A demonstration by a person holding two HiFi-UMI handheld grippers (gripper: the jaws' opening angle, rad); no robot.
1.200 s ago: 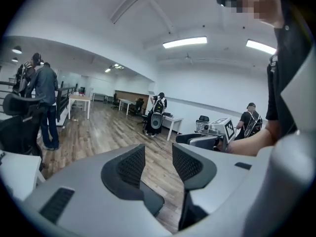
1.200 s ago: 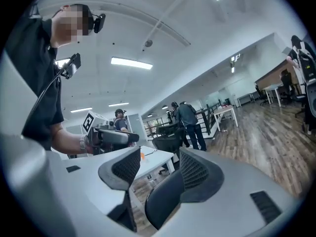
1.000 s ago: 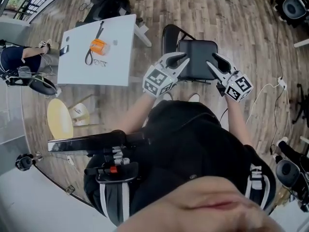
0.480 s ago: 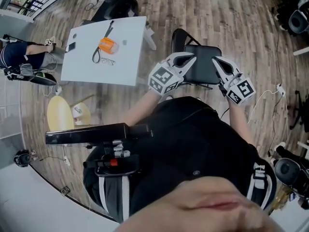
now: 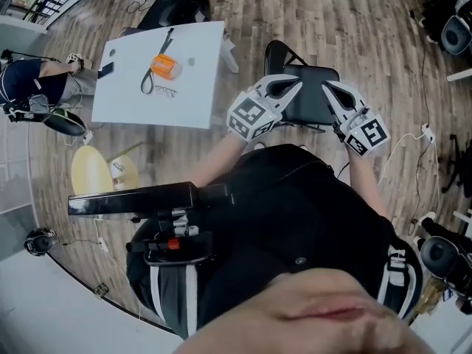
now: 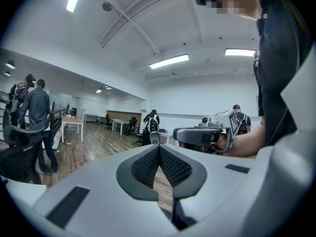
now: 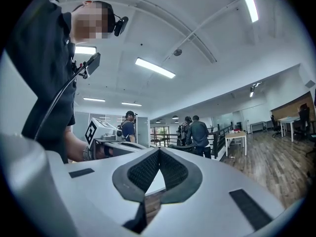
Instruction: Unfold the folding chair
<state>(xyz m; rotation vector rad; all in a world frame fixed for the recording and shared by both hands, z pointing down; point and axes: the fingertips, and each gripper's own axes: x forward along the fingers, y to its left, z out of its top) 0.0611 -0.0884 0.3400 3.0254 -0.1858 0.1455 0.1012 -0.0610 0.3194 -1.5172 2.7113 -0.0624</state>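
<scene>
The black folding chair stands on the wood floor in front of me, its seat lying flat and its back frame behind it. My left gripper hovers over the seat's left edge, shut with nothing between its pads. My right gripper hovers over the seat's right edge, also shut and empty, pads together. The two point roughly level and towards each other: the left gripper view shows the right gripper, and the right gripper view shows the left gripper. Neither touches the chair.
A white table stands to the left with an orange object, a black strap and glasses on it. A round yellow stool sits lower left. A person is at far left. A white cable and office chairs lie to the right.
Both grippers' jaws have closed from open, with nothing in them. Both have lifted slightly above the chair seat and drawn a little closer together.
</scene>
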